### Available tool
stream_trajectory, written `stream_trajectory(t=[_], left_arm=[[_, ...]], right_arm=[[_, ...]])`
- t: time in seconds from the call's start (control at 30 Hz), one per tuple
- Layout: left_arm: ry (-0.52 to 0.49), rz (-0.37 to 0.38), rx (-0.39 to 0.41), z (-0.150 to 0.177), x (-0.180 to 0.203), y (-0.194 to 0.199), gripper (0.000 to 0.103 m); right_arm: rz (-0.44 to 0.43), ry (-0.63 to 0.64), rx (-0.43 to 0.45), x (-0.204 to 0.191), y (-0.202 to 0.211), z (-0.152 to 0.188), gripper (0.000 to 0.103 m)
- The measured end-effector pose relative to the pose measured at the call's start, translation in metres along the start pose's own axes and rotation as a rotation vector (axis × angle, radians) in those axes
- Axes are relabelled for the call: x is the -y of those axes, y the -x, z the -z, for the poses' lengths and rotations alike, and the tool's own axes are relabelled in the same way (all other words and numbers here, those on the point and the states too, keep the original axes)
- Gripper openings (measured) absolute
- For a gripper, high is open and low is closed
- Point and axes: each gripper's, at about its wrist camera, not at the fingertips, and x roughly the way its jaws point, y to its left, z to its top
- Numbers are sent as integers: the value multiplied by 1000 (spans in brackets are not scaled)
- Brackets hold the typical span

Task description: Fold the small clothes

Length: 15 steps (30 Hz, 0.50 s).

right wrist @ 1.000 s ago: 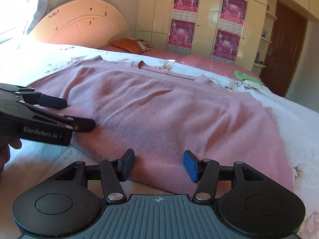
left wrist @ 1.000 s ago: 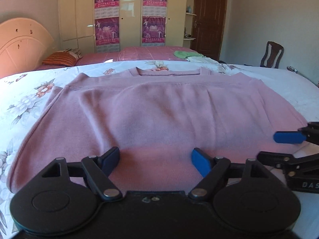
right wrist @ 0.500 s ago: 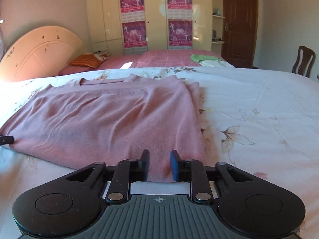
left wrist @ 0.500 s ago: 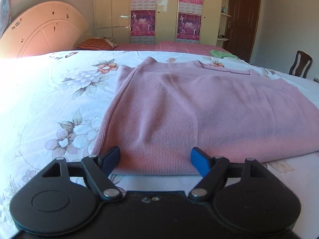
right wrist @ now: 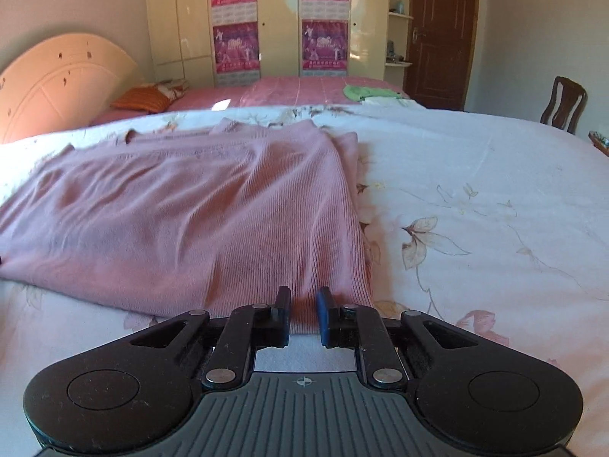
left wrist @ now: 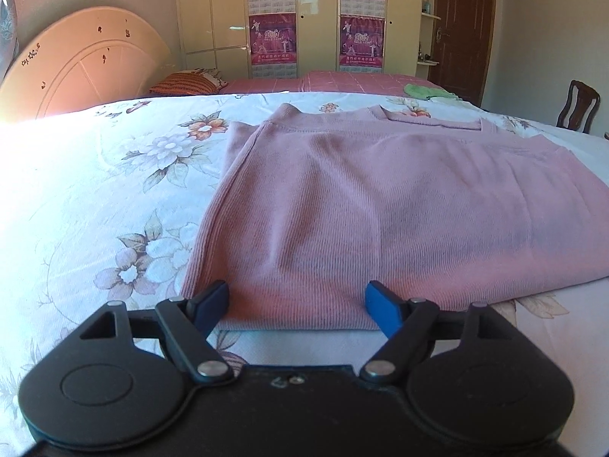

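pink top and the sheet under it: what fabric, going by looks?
Pink top: looks like a fine rib knit, matte and soft; narrow vertical ribs show near the hem. Floral sheet: seems a smooth, thin woven cloth with a printed flower pattern; the fibre cannot be told.

My left gripper [left wrist: 297, 304]: black linkage arms, blue pads, silver pivot screws, round side housings. My right gripper [right wrist: 303, 314]: identical, with a ribbed grey base bearing a crosshair mark.

Sweater [left wrist: 380, 205] flat on the bedspread [left wrist: 95, 190], a second bed [left wrist: 323, 83] and wardrobe [left wrist: 316, 19] behind.
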Motion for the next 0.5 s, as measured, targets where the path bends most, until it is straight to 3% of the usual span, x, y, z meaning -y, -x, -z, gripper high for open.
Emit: stream_trajectory(t=[0.07, 0.17, 0.3, 0.37, 0.43, 0.5], left_arm=[[3, 0, -5, 0, 0, -1, 80], [6, 4, -9, -1, -1, -3, 80], [22, 5, -25, -4, -4, 5, 78], [50, -5, 4, -5, -9, 23, 77], [133, 23, 34, 2, -21, 42, 76], [291, 100, -2, 12, -36, 43, 74]], right_arm=[[35, 32, -49, -2, -9, 7, 14], [56, 87, -37, -11, -7, 8, 14], [58, 81, -57, -12, -4, 3, 14], [35, 44, -38, -7, 3, -5, 14], [13, 29, -13, -7, 15, -9, 14], [-31, 1, 12, -8, 27, -14, 14]])
